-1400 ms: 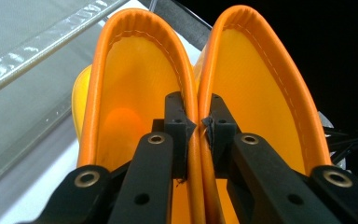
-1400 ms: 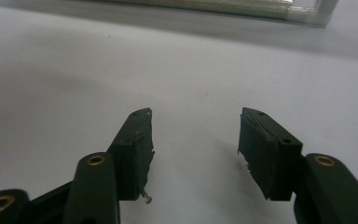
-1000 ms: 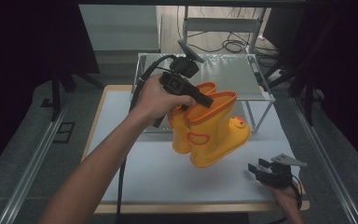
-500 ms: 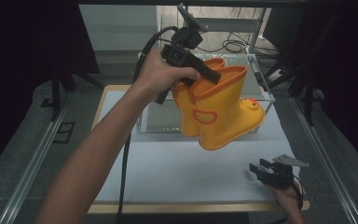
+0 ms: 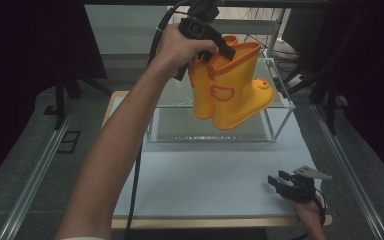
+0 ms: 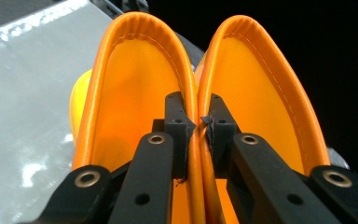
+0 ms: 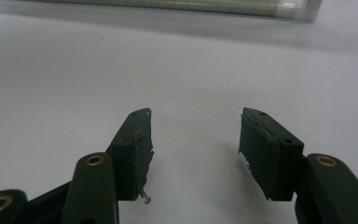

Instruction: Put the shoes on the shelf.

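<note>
High view: my left gripper point(image 5: 228, 51) hangs raised above the far half of the table, carrying a pair of glossy orange-yellow rubber boots point(image 5: 232, 87) by their tops. The boots are clear of every surface, soles down and toes pointing to the right, and they sit over the clear rectangular glass tank point(image 5: 280, 116) that stands on the white table top point(image 5: 205, 175). A black cable point(image 5: 136, 175) trails down from my left gripper toward the table's near edge. My left forearm point(image 5: 115, 150) runs diagonally up from the bottom edge.

Left gripper view: my two black jaws are pressed together on the adjoining inner rims of the boots point(image 6: 196, 121), one jaw inside each shaft, so that both orange cuffs are pinched between the pads point(image 6: 177, 126). The pale table surface lies below at left; the right side is dark.

High view, lower right: my right gripper point(image 5: 278, 181) rests low at the near right corner of the table, well apart from the boots, with its grey three-cornered plate point(image 5: 312, 173) on top.

Right gripper view: my right gripper point(image 7: 195, 149) has its jaws standing wide apart with nothing between them, just above the bare white surface. The worn pads point(image 7: 137, 149) show frayed edges. The base of the glass tank point(image 7: 191, 7) crosses the top of the view.
</note>
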Demonstrator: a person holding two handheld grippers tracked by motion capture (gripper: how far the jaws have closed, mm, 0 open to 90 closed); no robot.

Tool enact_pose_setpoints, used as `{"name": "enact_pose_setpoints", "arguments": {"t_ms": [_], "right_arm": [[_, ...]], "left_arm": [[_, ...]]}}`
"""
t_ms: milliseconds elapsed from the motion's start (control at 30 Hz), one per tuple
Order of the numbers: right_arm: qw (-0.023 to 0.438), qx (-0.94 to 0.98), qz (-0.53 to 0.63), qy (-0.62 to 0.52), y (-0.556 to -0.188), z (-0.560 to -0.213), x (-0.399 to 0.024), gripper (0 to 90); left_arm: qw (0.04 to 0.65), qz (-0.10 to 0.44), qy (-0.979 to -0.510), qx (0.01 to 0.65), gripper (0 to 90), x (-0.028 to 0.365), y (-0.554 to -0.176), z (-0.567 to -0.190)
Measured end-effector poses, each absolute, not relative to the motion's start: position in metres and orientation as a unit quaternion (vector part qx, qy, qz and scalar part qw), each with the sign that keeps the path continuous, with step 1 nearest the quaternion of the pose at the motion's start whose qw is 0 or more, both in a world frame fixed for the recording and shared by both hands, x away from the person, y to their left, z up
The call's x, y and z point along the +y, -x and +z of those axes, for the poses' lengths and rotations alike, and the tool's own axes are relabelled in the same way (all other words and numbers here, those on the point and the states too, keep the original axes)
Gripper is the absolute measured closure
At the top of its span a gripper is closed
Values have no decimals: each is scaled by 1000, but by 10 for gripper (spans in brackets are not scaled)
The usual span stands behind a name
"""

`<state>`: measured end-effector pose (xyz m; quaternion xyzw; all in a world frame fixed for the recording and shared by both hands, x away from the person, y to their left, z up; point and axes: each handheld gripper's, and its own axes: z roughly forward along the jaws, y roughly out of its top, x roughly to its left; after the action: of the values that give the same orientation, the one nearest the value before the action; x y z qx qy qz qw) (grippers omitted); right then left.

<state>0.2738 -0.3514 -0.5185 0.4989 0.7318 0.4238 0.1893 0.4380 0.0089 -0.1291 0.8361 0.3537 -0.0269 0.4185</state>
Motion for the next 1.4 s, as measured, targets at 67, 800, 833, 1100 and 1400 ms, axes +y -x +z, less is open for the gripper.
{"name": "enact_pose_setpoints", "arguments": {"t_ms": [67,800,833,1100,1400], "right_arm": [[189,730,426,-500,-274,-519,-352,437],[186,729,425,-503,-274,-519,-352,437],[187,729,425,-504,-274,-519,-352,437],[190,727,424,-505,-274,-518,-353,437],[188,729,422,-504,-274,-520,-352,437]], "left_arm": [[421,-23,-830,366,821,10,-446,-128],[398,40,-775,488,821,8,-496,-144],[397,41,-774,491,821,9,-499,-146],[380,54,-765,517,821,11,-515,-161],[370,60,-757,535,819,22,-521,-174]]}}
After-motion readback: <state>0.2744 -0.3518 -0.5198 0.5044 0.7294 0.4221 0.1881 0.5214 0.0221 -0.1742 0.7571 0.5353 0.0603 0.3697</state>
